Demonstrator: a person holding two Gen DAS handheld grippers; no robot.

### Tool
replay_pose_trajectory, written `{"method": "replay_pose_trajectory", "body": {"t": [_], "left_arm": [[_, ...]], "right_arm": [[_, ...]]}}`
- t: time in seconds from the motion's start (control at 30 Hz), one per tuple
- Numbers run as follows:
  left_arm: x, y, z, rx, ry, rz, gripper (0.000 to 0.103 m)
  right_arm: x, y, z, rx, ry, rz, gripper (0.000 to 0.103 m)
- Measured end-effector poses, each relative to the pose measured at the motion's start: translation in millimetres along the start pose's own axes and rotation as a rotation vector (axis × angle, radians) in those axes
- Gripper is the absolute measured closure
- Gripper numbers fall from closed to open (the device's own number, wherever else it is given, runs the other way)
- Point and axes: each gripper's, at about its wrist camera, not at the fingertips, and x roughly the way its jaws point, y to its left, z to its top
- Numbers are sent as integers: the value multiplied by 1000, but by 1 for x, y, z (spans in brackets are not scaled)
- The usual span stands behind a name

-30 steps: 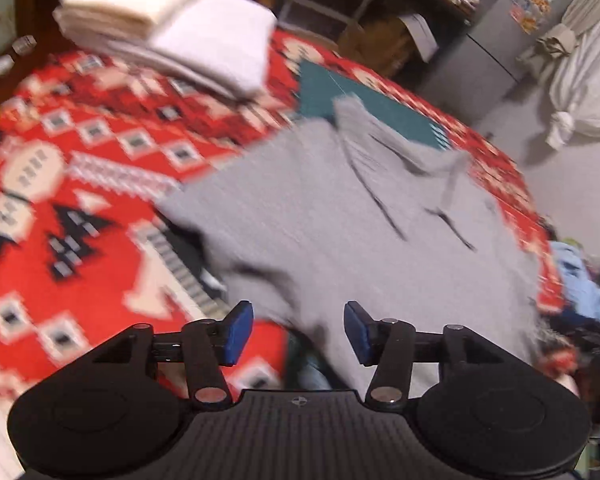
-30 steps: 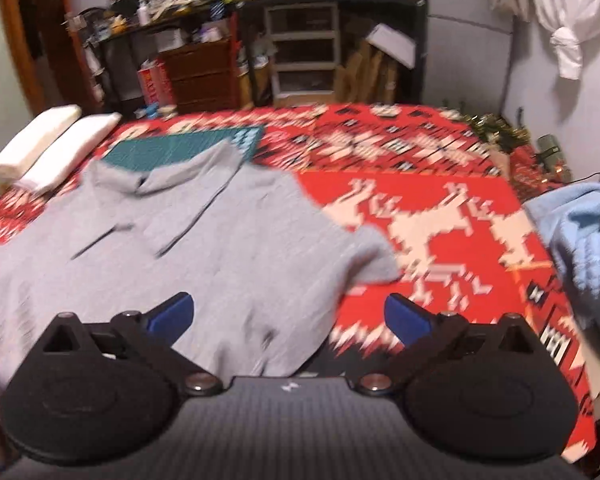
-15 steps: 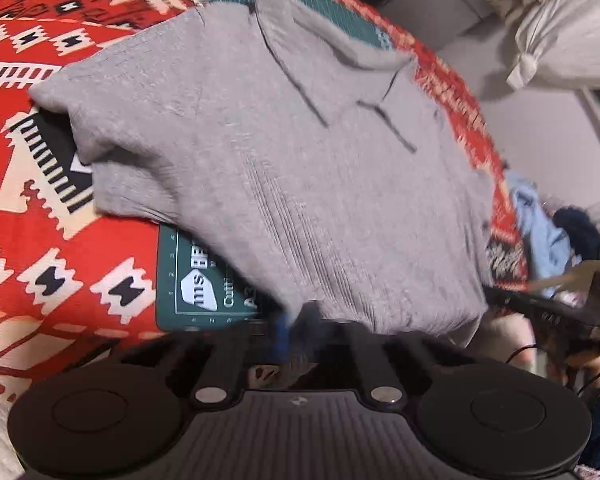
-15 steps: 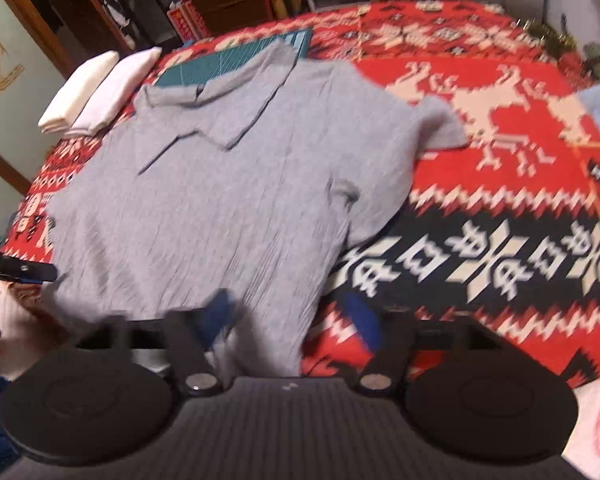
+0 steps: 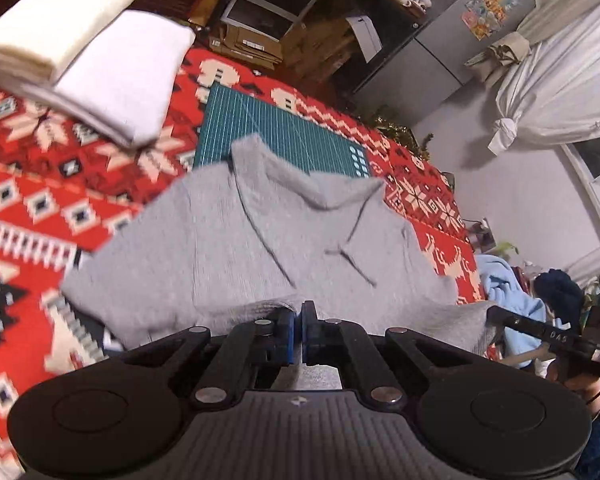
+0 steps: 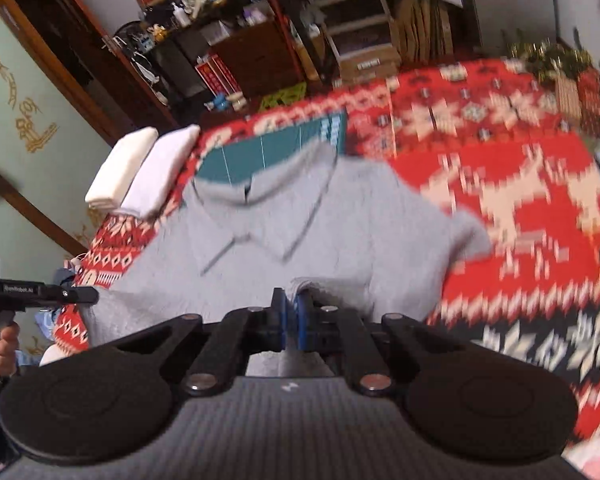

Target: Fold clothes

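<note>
A grey collared shirt (image 5: 228,248) lies front up on the red patterned blanket (image 5: 28,200), with its collar at the far end. My left gripper (image 5: 300,320) is shut on the shirt's near hem, which bunches over the blue pads and is lifted off the blanket. In the right wrist view the same shirt (image 6: 340,232) shows its short sleeve spread to the right. My right gripper (image 6: 290,312) is closing the last bit on the near hem, and the cloth is pinched between its pads. Each gripper shows at the edge of the other's view: the right gripper (image 5: 540,332) and the left gripper (image 6: 40,292).
Two folded white towels (image 5: 80,52) lie at the far left of the blanket. A green cutting mat (image 5: 268,128) sticks out from under the collar. A light blue cloth (image 5: 508,292) is heaped off the right edge. Shelves, boxes and a fridge stand beyond.
Both grippers dipped to the near hem, shut on it and rose. The hem now hangs lifted between them, where a second ago both stood open above the flat shirt.
</note>
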Motion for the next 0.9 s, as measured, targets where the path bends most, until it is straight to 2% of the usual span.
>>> {"method": "replay_pose_trajectory", "body": {"t": [0.1, 0.23, 0.33, 0.47, 0.5, 0.53, 0.57, 0.6, 0.7, 0.73, 0.83, 0.9], "left_arm": [[6, 4, 7, 12, 13, 38, 100], [20, 25, 1, -35, 54, 74, 100], [23, 38, -11, -54, 86, 82, 100], [22, 54, -26, -57, 113, 106, 88], [19, 57, -28, -58, 115, 113, 84], [15, 60, -29, -55, 112, 121, 75], [10, 60, -28, -41, 99, 129, 70], [5, 61, -28, -27, 86, 137, 68], [-9, 60, -22, 11, 54, 154, 61], [-12, 59, -18, 22, 45, 155, 57], [-12, 51, 0, 79, 6, 151, 51], [-2, 42, 18, 151, -32, 168, 42]], "right_arm": [[9, -1, 19, 26, -9, 11, 97], [29, -9, 21, 39, 25, -27, 97], [44, -21, 6, 75, 64, -47, 97], [46, -31, -14, 83, 86, -60, 96], [46, -34, -19, 84, 91, -63, 92], [44, -34, -23, 70, 91, -78, 90], [42, -35, -27, 52, 90, -94, 85], [39, -34, -29, 27, 84, -111, 79], [30, -30, -30, -41, 65, -163, 70], [27, -29, -29, -53, 59, -179, 69], [27, -30, -16, -63, 43, -211, 57], [34, -28, -1, -101, 26, -208, 44]]}}
